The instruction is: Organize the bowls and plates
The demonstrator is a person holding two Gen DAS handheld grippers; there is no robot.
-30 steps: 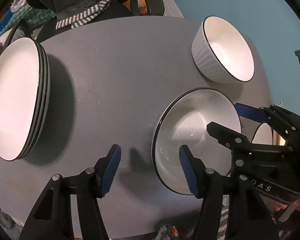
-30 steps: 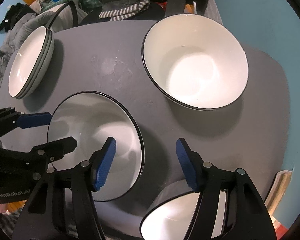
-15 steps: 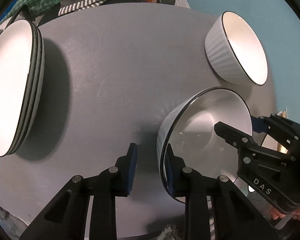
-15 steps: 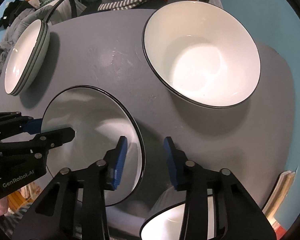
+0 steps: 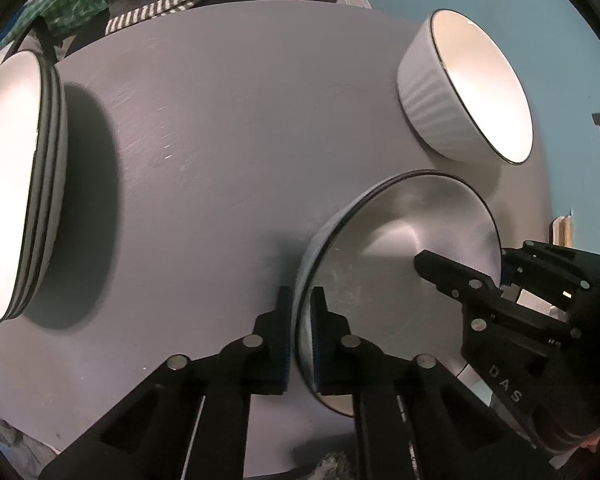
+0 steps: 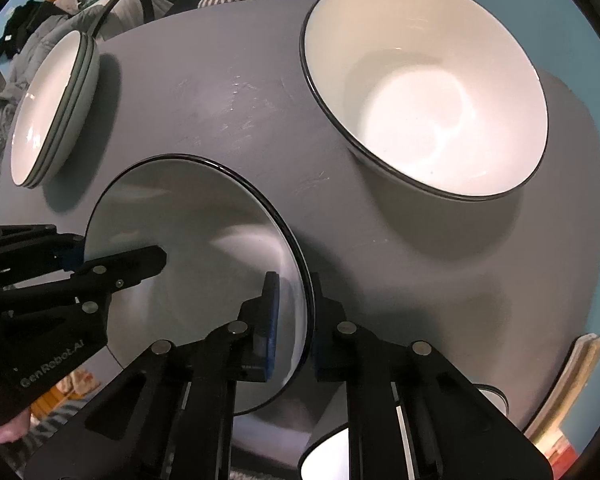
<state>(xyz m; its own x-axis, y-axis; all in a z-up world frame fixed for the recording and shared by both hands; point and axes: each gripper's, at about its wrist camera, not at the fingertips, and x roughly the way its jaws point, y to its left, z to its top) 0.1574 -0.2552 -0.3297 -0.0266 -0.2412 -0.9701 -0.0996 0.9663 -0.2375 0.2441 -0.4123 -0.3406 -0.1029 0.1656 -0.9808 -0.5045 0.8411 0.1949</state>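
Near the six-o'clock edge of the grey table (image 5: 204, 168), both tongs have just been closing on one shallow bowl (image 5: 412, 264): the left tongs (image 5: 300, 320) are pinching its nine-o'clock rim, the right tongs (image 6: 292, 312) its three-o'clock rim. Lifting well probably means raising both sides evenly, keeping it level toward the plate stack (image 5: 16, 184). Another dish (image 6: 328, 456) is sitting cut off at six o'clock; its kind is unclear.
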